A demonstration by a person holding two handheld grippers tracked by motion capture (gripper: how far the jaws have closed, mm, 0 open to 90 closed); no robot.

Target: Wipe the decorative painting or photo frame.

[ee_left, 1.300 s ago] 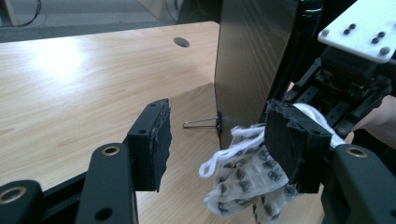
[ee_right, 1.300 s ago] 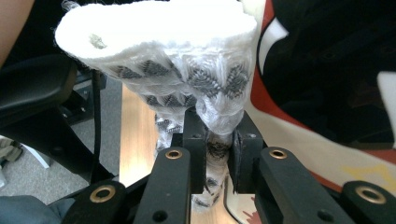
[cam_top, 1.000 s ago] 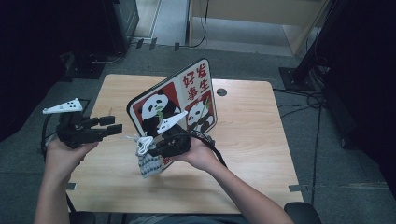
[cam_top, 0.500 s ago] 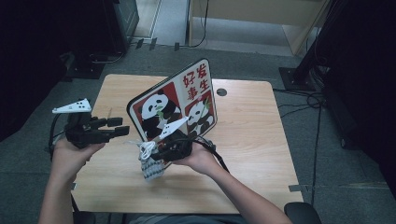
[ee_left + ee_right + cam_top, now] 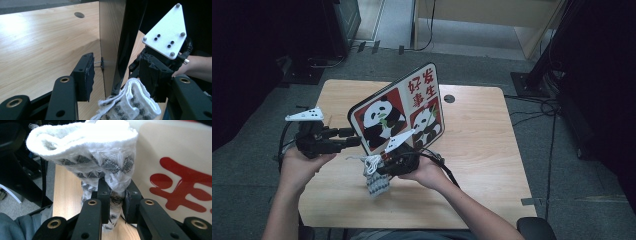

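A flat panel [image 5: 397, 112] printed with pandas and red characters stands tilted on the wooden table [image 5: 482, 140]. My right gripper [image 5: 379, 167] is shut on a white cloth with a grey pattern [image 5: 376, 184], which hangs in front of the panel's lower left corner. In the right gripper view the jaws [image 5: 116, 192] pinch the cloth [image 5: 87, 145] beside the panel [image 5: 175, 157]. My left gripper [image 5: 354, 137] is at the panel's left edge. Its jaws [image 5: 133, 72] have just been closing. They still stand apart, with the panel's edge [image 5: 112, 45] and the cloth's end [image 5: 130, 102] between them, untouched by the pads.
A round cable hole [image 5: 449, 98] sits in the table behind the panel. Dark equipment [image 5: 337, 20] and cables [image 5: 532, 112] lie on the floor around the table. Bare tabletop stretches to the right of the panel.
The left gripper has moved right, up to the panel's edge. The right hand has sunk a little with the cloth, whose end now hangs nearer the tabletop.
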